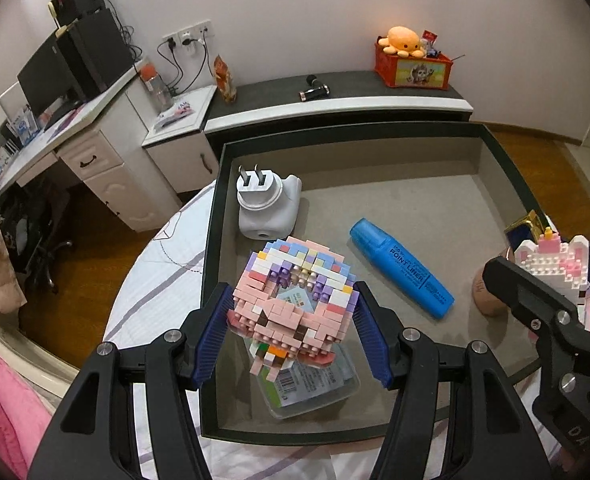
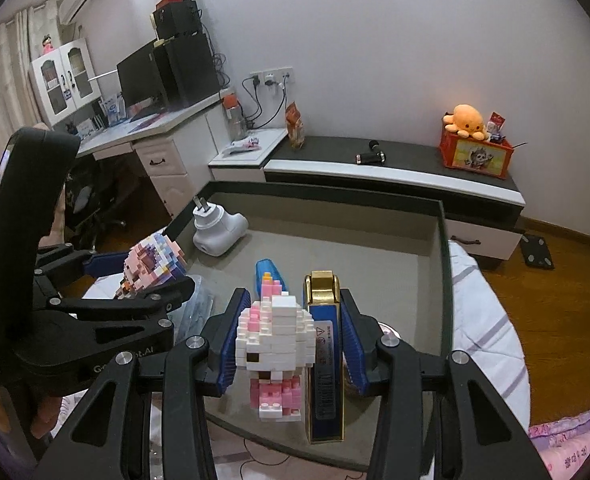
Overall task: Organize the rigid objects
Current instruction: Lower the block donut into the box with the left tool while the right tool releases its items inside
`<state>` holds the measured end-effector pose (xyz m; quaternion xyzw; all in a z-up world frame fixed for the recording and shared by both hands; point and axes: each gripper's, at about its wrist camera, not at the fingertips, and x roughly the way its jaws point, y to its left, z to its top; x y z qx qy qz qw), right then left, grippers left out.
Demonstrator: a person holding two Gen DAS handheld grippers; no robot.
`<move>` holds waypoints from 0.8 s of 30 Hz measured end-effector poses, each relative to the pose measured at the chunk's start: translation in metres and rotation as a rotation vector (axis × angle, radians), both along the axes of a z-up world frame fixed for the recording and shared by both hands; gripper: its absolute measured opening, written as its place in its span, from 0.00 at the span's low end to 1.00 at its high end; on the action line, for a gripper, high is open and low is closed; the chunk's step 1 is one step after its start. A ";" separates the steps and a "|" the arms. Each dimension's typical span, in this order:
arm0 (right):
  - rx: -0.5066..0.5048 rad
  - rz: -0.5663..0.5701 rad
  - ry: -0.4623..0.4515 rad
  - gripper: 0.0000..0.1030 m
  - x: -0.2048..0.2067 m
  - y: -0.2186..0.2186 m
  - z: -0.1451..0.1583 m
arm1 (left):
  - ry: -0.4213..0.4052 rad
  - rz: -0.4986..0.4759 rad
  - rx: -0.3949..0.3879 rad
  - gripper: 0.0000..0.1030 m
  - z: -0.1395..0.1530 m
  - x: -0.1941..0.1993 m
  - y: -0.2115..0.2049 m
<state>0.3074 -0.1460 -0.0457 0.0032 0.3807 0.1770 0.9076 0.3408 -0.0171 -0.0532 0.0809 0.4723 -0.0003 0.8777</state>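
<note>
- The left gripper (image 1: 293, 334) has its jaws clamped on a pink and pastel brick figure (image 1: 293, 292), one blue pad pressed against each side of it.
- That figure hangs over the near left part of a dark-rimmed box (image 1: 211, 216), above a clear plastic packet (image 1: 315, 384) lying on the box floor.
- The right gripper (image 2: 289, 344) has its jaws clamped on two things side by side: a white and pink brick figure (image 2: 273, 336) on the left and an upright blue and gold case (image 2: 325, 356) on the right, touching each other.
- Seen from the right wrist, this pair is held over the near edge of the box; from the left wrist it shows at the right edge of the view, above the box's right side.
- On the box floor a white plug adapter (image 1: 265, 204) sits in the far left corner, prongs pointing up.
- A blue highlighter (image 1: 401, 266) lies aslant near the middle of the floor, apart from the adapter and to the right of the pastel figure.
- The box rests on a round surface with a white striped cloth (image 1: 163, 280).
- A brown rounded thing (image 1: 487, 292) shows by the box's right side under the right gripper; what it is cannot be told.
- Across the room, on a low cabinet, stands a red crate (image 2: 477, 156) with an orange plush octopus (image 2: 467, 118) on top.
</note>
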 end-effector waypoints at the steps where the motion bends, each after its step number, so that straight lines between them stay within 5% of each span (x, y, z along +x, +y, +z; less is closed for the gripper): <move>1: 0.001 0.002 0.004 0.44 0.001 0.001 -0.001 | 0.003 0.000 0.000 0.60 0.000 0.000 0.001; 5: 0.010 -0.022 0.002 0.47 0.002 -0.002 0.001 | 0.017 0.020 -0.023 0.81 0.000 0.001 0.007; 9: 0.006 -0.046 -0.069 0.76 -0.006 -0.006 0.015 | -0.017 0.044 -0.011 0.87 0.005 -0.003 0.013; 24: 0.007 -0.060 -0.060 0.76 -0.004 -0.008 0.018 | -0.044 0.026 0.001 0.87 0.016 -0.013 0.007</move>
